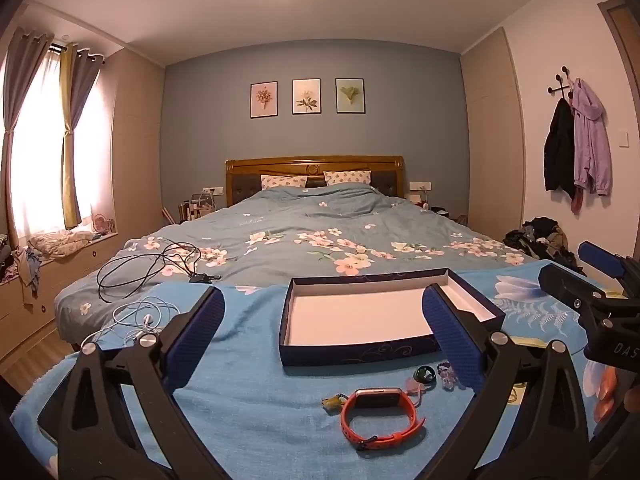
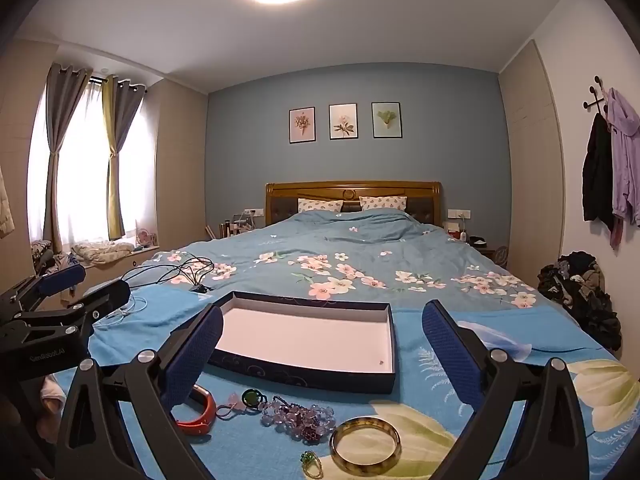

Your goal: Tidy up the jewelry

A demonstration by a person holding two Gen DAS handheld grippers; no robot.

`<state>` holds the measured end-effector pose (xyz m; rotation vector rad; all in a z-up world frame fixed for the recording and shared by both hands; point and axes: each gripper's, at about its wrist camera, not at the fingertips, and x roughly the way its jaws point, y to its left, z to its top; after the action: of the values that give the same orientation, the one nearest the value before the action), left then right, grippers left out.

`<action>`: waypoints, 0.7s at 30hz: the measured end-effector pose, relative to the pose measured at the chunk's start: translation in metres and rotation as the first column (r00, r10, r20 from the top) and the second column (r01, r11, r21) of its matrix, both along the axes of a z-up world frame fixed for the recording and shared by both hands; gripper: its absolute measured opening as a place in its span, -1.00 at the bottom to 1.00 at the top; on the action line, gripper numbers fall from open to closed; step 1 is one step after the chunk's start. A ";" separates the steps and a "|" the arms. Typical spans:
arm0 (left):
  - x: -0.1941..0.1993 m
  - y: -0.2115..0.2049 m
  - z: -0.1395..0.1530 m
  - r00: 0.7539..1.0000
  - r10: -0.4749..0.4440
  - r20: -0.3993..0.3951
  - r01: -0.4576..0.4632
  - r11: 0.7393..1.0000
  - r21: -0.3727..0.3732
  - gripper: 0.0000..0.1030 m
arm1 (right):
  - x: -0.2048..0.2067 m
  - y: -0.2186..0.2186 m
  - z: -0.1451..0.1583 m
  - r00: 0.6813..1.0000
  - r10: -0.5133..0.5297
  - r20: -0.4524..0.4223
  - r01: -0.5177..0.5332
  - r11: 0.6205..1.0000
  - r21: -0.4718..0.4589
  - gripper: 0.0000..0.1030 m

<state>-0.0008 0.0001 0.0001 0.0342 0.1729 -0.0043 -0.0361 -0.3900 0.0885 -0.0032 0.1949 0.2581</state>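
An open dark-blue box (image 1: 362,350) with a white inside lies on the blue bedspread; it also shows in the right wrist view (image 2: 304,376). In front of it lie an orange watch (image 1: 380,416), a green ring (image 1: 424,374), a small yellow charm (image 1: 332,402) and clear beads (image 1: 447,376). The right wrist view shows the watch (image 2: 200,410), a purple bead bracelet (image 2: 300,418), an amber bangle (image 2: 365,445), a green pendant (image 2: 252,397) and a small green ring (image 2: 310,462). My left gripper (image 1: 324,336) is open above the watch. My right gripper (image 2: 322,354) is open above the beads and bangle. Both are empty.
Black cables (image 1: 152,266) and white earphones (image 1: 140,320) lie on the bed to the left. A pile of clothes (image 2: 580,296) sits on the floor at the right. Coats (image 1: 576,148) hang on the right wall. The headboard (image 1: 314,168) stands far behind.
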 end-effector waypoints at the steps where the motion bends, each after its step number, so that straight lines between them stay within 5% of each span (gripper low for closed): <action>1: 0.000 0.000 0.000 1.000 0.001 -0.004 -0.001 1.000 0.000 0.89 | 0.000 0.000 0.000 1.000 0.000 -0.003 0.000 1.000 -0.002 0.87; 21: 0.002 0.003 0.003 1.000 0.007 0.007 -0.007 1.000 -0.008 0.89 | 0.001 -0.002 -0.004 1.000 0.000 -0.012 0.000 1.000 0.005 0.87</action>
<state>0.0014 0.0029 0.0035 0.0254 0.1664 0.0024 -0.0354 -0.3921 0.0843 0.0033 0.2060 0.2586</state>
